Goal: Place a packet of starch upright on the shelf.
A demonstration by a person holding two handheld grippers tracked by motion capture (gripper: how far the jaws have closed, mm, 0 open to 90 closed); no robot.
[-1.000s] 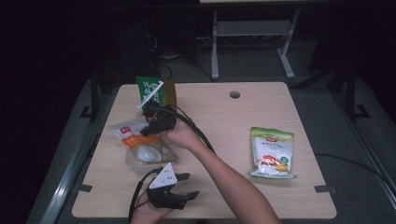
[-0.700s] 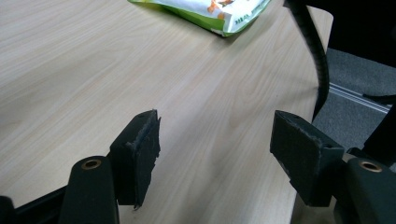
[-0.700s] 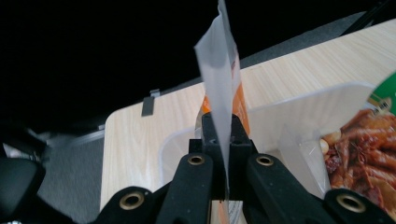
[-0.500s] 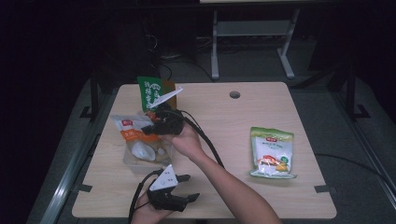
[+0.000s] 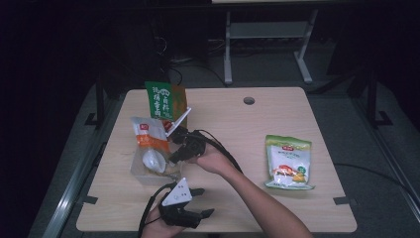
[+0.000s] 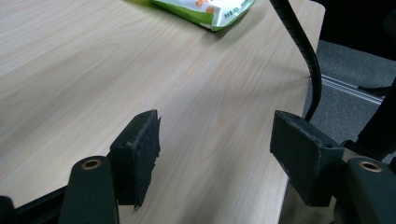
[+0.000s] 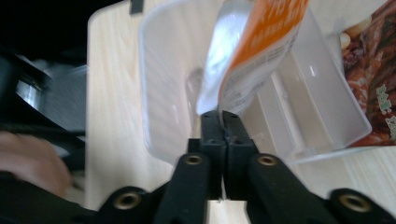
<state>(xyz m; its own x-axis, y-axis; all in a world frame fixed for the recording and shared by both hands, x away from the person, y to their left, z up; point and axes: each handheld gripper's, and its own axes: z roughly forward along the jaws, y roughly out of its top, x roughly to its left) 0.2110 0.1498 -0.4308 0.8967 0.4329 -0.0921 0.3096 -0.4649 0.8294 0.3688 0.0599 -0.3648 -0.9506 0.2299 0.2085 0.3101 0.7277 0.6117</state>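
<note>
An orange and white snack bag (image 5: 148, 140) hangs upright with its lower end in a clear plastic bin (image 5: 140, 174) at the table's left. My right gripper (image 5: 172, 148) is beside it, shut on the bag's edge. In the right gripper view the jaws (image 7: 222, 117) are pressed together on the bag's (image 7: 259, 51) lower corner, above the bin's (image 7: 161, 93) open top. My left gripper (image 5: 203, 202) lies at the table's front edge, open. In the left gripper view its pads (image 6: 140, 149) stand wide apart over bare tabletop with nothing between them.
A green bag (image 5: 162, 99) stands behind the bin; its brown printed side (image 7: 373, 51) lies next to the bin's far wall. A green and white bag (image 5: 288, 161) lies flat at the right, also at the top of the left gripper view (image 6: 210, 7). Cables trail from both grippers.
My right gripper has come down and nearer with the orange bag, which now hangs upright in the bin instead of lying tilted across it. The left gripper has stayed put.
</note>
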